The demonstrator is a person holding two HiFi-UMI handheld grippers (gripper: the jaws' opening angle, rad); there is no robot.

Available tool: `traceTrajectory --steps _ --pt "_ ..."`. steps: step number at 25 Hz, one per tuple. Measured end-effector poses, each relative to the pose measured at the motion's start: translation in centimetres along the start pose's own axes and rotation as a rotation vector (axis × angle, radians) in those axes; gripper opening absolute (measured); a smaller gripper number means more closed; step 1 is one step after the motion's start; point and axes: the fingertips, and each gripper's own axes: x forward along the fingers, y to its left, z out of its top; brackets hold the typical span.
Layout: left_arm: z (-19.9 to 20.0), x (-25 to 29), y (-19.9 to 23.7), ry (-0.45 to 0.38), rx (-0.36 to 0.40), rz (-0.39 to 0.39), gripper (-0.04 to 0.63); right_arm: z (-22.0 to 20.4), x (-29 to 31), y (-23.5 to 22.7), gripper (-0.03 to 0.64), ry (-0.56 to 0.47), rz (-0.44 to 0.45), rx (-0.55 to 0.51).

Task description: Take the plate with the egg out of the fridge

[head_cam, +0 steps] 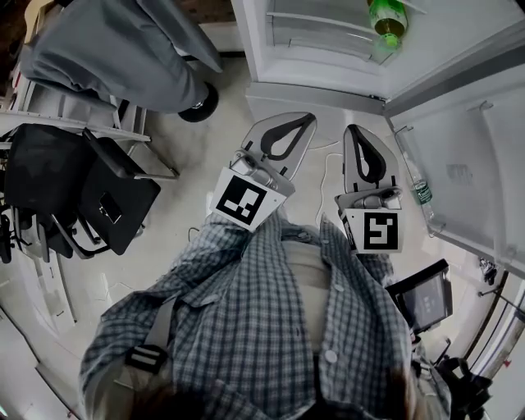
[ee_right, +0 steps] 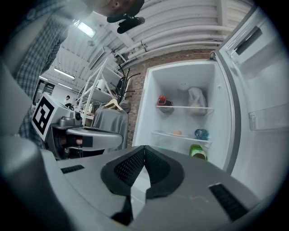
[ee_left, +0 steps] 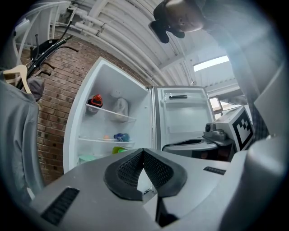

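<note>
The fridge (ee_right: pixel 180 122) stands open in front of me, its door (head_cam: pixel 467 156) swung to the right. On its middle shelf lies a small pale orange round thing, the egg (ee_right: pixel 177 132) (ee_left: pixel 106 136); its plate is too small to make out. My left gripper (head_cam: pixel 303 123) (ee_left: pixel 143 151) and right gripper (head_cam: pixel 354 131) (ee_right: pixel 144 148) are held side by side close to my chest and point at the fridge. Both are shut with nothing between the jaws, well short of the shelves.
The upper shelf holds a red item (ee_right: pixel 162 100) and a white bag (ee_right: pixel 196 100). A blue thing (ee_right: pixel 201 134) lies beside the egg, a green container (ee_right: pixel 197 151) below. A green bottle (head_cam: pixel 385 20) stands in the door. A black chair (head_cam: pixel 107 197) is on the left.
</note>
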Motion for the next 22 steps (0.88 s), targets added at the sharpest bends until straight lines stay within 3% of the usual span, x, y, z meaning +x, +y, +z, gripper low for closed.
traceTrajectory --steps 12,22 --pt "-0.3 3.6 5.5 -0.008 -0.022 -0.039 0.006 0.6 6.8 -1.6 0.006 -0.022 -0.057 0.027" --pt "-0.2 5.9 7.2 -0.013 -0.046 -0.067 0.006 1.0 8.7 -3.6 0.006 -0.019 -0.095 0.001"
